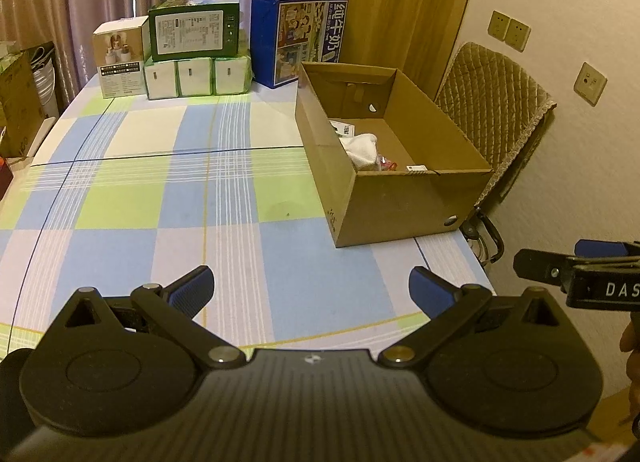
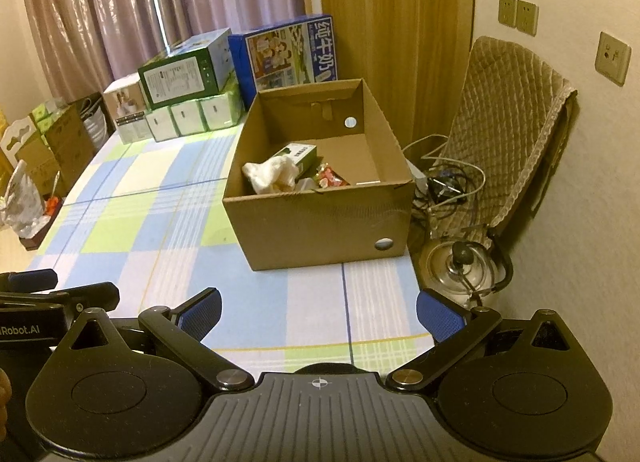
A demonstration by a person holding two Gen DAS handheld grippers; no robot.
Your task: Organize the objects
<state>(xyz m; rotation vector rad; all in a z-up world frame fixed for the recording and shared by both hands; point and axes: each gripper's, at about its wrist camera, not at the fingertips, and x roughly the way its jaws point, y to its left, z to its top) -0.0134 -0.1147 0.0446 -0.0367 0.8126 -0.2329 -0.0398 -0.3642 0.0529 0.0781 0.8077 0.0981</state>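
Your tablecloth [image 1: 168,198] was blue, green and white plaid; cardboard box [image 2: 320,230] plain brown; milk carton [image 1: 296,42] blue.

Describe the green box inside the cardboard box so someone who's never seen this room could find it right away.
On the checked blue, green and white tablecloth stands an open brown cardboard box. Inside, toward its left wall, a small green carton with a white label lies behind a crumpled white cloth. It is the only green, hard-edged item there; the red wrapper beside it is soft.
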